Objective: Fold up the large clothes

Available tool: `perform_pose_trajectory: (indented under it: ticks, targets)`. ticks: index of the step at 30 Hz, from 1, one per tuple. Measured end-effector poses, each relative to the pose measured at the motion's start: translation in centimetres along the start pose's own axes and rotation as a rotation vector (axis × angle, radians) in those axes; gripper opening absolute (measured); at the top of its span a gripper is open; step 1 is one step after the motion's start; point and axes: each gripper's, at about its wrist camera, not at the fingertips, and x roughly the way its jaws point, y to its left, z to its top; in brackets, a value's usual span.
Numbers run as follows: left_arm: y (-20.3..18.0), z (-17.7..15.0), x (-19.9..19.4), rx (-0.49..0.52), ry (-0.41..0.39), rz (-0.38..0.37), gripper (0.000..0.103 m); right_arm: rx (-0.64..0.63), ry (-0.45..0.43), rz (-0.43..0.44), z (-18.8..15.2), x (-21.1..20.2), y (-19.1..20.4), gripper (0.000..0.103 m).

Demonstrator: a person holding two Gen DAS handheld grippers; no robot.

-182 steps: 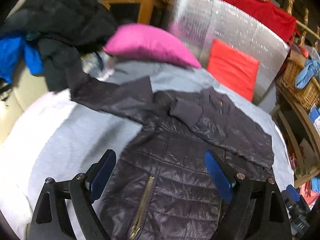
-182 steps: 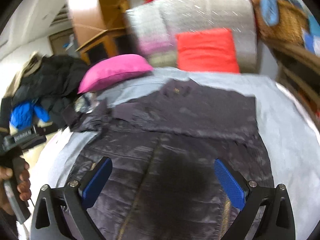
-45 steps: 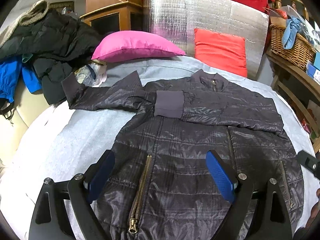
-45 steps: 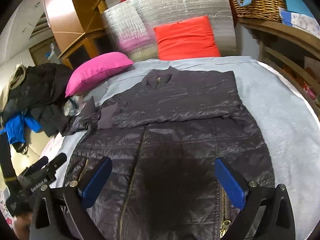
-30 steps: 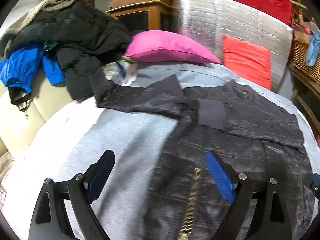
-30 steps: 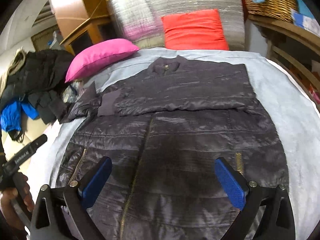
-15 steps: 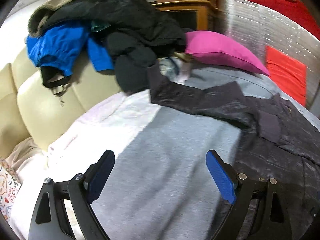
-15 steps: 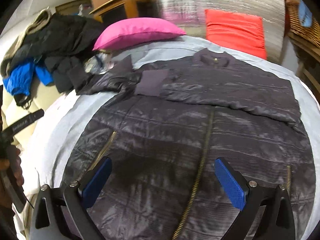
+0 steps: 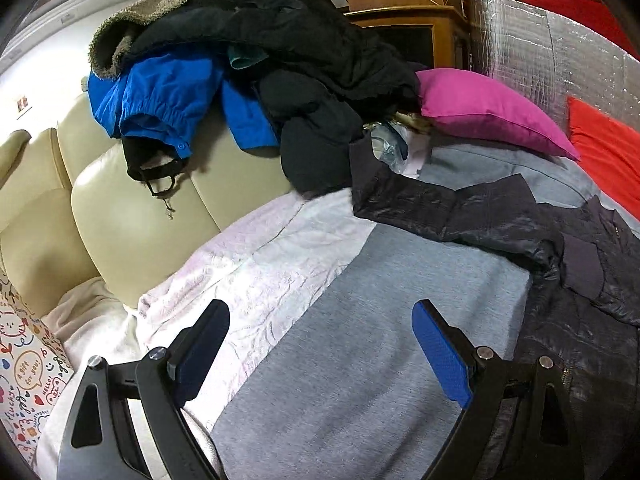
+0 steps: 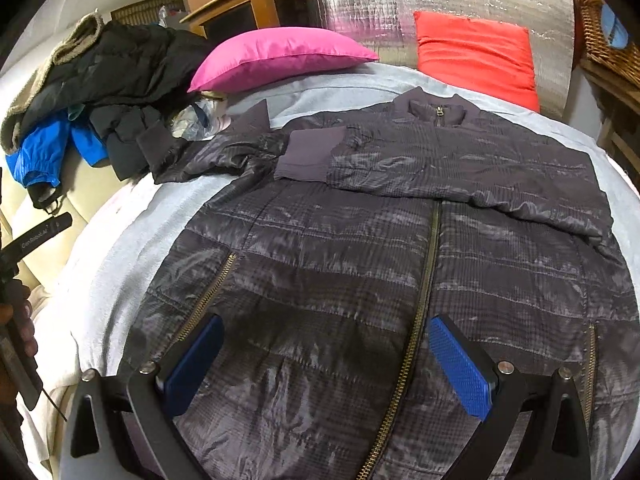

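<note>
Left wrist view shows the left gripper (image 9: 320, 354) with its jaws wide apart and nothing between them, hanging over bare grey blanket (image 9: 360, 320). The dark quilted jacket (image 10: 400, 260) is the landmark for everything else. It lies flat on the blanket, front up, zip closed, collar toward the red cushion (image 10: 476, 52) and hem toward the person. One sleeve is already folded across the chest, its cuff (image 10: 310, 154) resting on the jacket's front. The other sleeve (image 9: 440, 208) is not folded: it sticks out sideways from the jacket's shoulder, running toward the heap of dark and blue clothes (image 9: 248, 64) on the cream sofa, its end close beside the pink pillow (image 9: 488, 112).

That stray sleeve lies ahead of the left gripper and off to its right, with its long axis crossing the line of the jaws. The right gripper (image 10: 324, 364), jaws also apart and empty, hangs over the jacket's lower front by the main zip, well apart from that sleeve. I judge the left hand nearer, so the sleeve fold should fall to it, reaching forward to the far end.
</note>
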Motion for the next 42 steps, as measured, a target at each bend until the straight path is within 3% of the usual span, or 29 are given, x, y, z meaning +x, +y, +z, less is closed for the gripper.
perform_pose_trajectory:
  ticks: [35,42]
  targets:
    - [-1.1,0.7,-1.8,0.030,0.005,-0.015,0.092,0.035,-0.031,0.021,-0.1,-1.1,-1.3,0.103]
    - [-1.5,0.3,-1.5,0.022,0.023,-0.052,0.092,0.014,-0.096,-0.128,1.1,-2.9,-1.9,0.103]
